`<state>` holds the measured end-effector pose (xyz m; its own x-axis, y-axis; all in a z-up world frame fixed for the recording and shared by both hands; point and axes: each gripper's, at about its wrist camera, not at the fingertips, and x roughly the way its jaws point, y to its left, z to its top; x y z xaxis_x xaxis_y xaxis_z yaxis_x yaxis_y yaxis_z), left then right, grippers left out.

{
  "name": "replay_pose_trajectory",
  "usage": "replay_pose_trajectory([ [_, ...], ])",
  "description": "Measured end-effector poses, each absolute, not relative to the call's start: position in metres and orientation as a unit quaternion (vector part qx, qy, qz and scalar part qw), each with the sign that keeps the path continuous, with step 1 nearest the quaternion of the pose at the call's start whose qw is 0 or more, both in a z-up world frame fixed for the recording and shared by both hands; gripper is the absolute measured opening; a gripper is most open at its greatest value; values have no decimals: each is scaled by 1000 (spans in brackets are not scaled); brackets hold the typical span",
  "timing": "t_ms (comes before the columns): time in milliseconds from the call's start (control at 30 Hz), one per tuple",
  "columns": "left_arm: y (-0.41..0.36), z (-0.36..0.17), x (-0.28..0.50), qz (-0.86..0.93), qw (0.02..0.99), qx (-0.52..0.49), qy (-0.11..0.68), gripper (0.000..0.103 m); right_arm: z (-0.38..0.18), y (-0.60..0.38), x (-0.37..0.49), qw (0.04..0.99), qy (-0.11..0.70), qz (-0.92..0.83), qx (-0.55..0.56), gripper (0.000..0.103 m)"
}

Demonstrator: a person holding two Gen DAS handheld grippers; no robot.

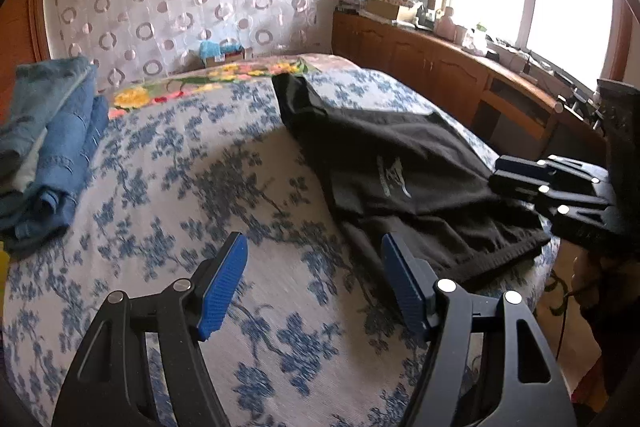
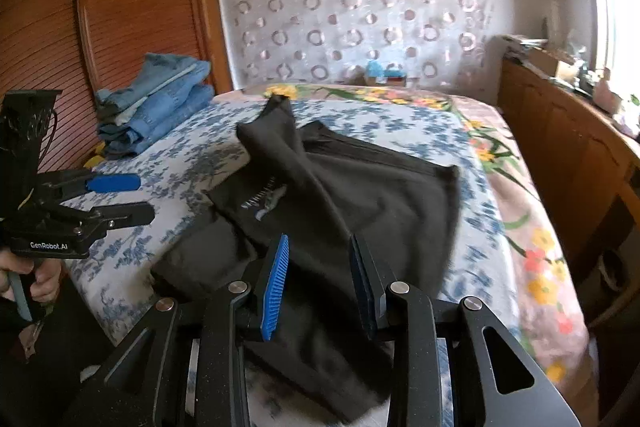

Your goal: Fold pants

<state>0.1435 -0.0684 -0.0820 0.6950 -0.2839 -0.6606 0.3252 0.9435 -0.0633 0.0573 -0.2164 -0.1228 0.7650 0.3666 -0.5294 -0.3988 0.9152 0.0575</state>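
Left tool (image 1: 314, 281): the jaws stand wide apart, with nothing between the blue pads; under them only the bed cover shows. In the right wrist view it appears at the left edge (image 2: 134, 197), held by a hand (image 2: 38, 277).
Right tool (image 2: 320, 281): the jaws are spread a little, and the blue pads do not press on anything. The black cloth lies below and between them, but it is not pinched. In the left wrist view only its black fingers (image 1: 536, 179) show, over the right edge of the pants.
Pants (image 2: 340, 195): black, lying on the bed, partly folded. One leg is laid across the rest and runs to the far left, its narrow end near the flowered blanket. A pale printed mark (image 1: 394, 177) shows on the cloth. The near edge with a ribbed hem hangs close to the bed's edge.
Bed (image 1: 200, 187): covered with a white sheet with blue flower print; beyond it lies a blanket (image 2: 532, 211) with yellow and red flowers.
Folded jeans (image 2: 156, 103): a stack of blue denim at the far left side of the bed, well apart from the pants.
Background: a curtain (image 2: 360, 15) with a ring pattern behind the bed, a wooden cabinet (image 1: 420, 59) under the bright window with small things on it.
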Motion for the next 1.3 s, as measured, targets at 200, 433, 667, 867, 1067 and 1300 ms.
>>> replay_pose_trajectory([
  [200, -58, -70, 147, -165, 925, 21, 341, 71, -121, -198, 77, 932, 282, 227, -30, 32],
  [433, -45, -64, 154, -162, 926, 22, 339, 71, -120, -178, 97, 921, 295, 253, -39, 32],
  [667, -35, -62, 167, -165, 922, 22, 351, 71, -123, -156, 111, 899, 319, 295, -57, 32],
  [867, -25, -65, 179, -166, 915, 15, 367, 71, -127, -141, 131, 884, 347, 304, -69, 32],
  [1067, -17, -74, 189, -163, 909, 9, 383, 71, -131, -123, 153, 871, 378, 301, -87, 22],
  [1300, -16, -84, 200, -172, 898, 5, 406, 71, -133, -121, 166, 863, 395, 303, -88, 3],
])
